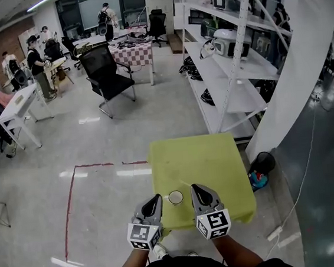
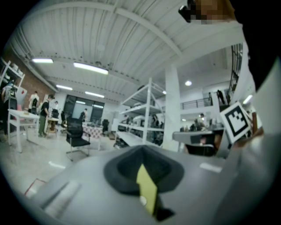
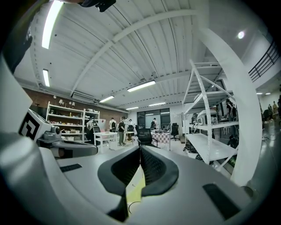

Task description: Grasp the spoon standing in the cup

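Note:
A small white cup (image 1: 175, 198) stands near the front edge of a yellow-green table (image 1: 199, 156). A thin pale spoon handle (image 1: 185, 186) leans out of it toward the upper right. My left gripper (image 1: 155, 198) hangs just left of the cup and my right gripper (image 1: 195, 188) just right of it, both level and apart from the cup. In the left gripper view the jaws (image 2: 142, 149) meet at the tips with nothing held. In the right gripper view the jaws (image 3: 140, 149) are also together, with a sliver of table below them.
A black bin (image 1: 261, 170) with coloured items sits on the floor right of the table. White shelving (image 1: 231, 64) and a white pillar (image 1: 291, 75) stand behind it. A black office chair (image 1: 106, 77) and red floor tape (image 1: 70, 199) lie to the left; people stand far back.

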